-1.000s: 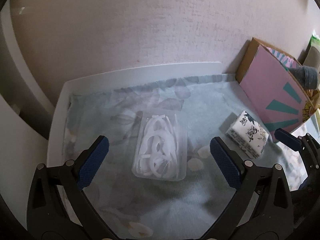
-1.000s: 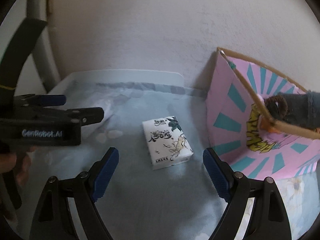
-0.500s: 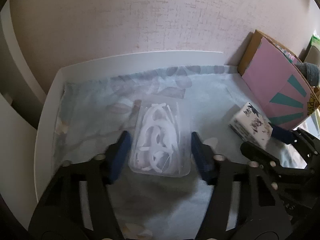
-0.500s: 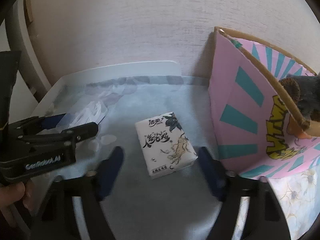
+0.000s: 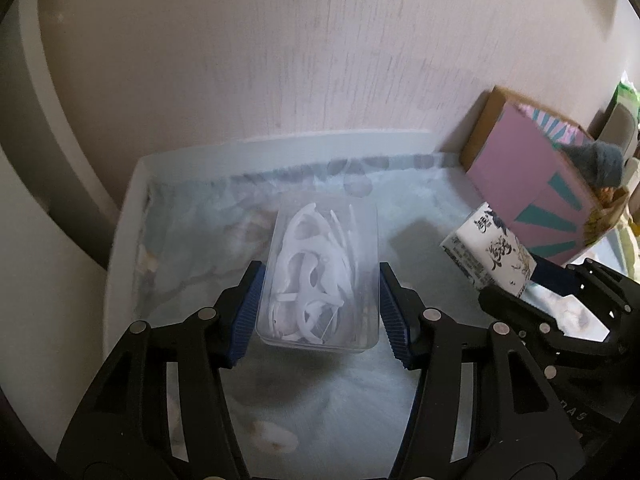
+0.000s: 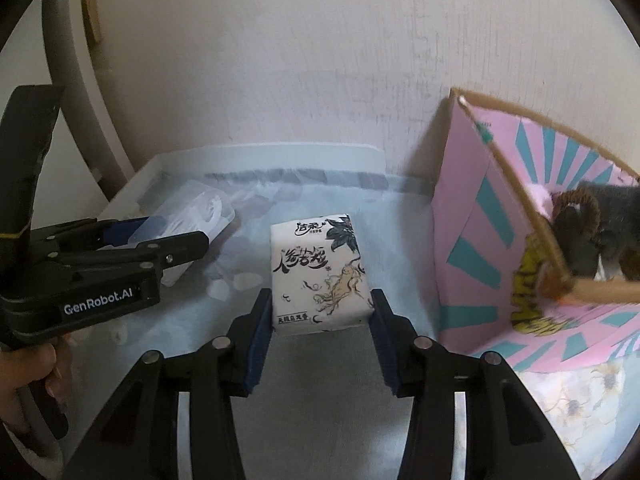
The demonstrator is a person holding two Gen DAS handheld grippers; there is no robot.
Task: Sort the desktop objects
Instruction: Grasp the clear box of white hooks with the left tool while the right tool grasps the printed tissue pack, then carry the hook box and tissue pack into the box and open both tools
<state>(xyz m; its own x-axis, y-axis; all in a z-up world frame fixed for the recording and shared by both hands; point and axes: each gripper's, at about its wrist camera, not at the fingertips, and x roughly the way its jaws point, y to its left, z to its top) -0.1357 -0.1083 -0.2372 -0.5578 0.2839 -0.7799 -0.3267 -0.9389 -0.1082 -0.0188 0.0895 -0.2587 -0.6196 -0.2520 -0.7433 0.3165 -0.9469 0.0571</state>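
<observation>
1. In the left wrist view, the left gripper (image 5: 320, 312) sits in the lower middle of the frame, its blue pads (image 5: 249, 312) pressed against both long sides of a clear plastic box (image 5: 320, 272) full of white floss picks (image 5: 310, 264). The box looks tilted up off the pale floral cloth (image 5: 192, 240) that covers the white counter (image 5: 120, 248), so I judge it already pinched and starting to rise.
2. At the right of that same view, the right gripper (image 5: 532, 280) shows from the side, with a printed tissue pack (image 5: 488, 258) between its jaws.
3. In the right wrist view, the tissue pack (image 6: 320, 276) lies at centre frame between the right gripper's (image 6: 320, 320) pads (image 6: 258, 328). Its jaws are closing, and the pads appear to touch the near corners of the pack, though how firmly I cannot tell.
4. At the right edge stands a pink cardboard box (image 6: 472, 248) with teal rays, open-topped, a grey plush toy (image 6: 600, 236) resting inside.
5. Step in hand, as I judge it: picking up both items at once. Next, each hand likely needs a secure grip, then a lift and a carry toward the pink box, clearing its rim.
</observation>
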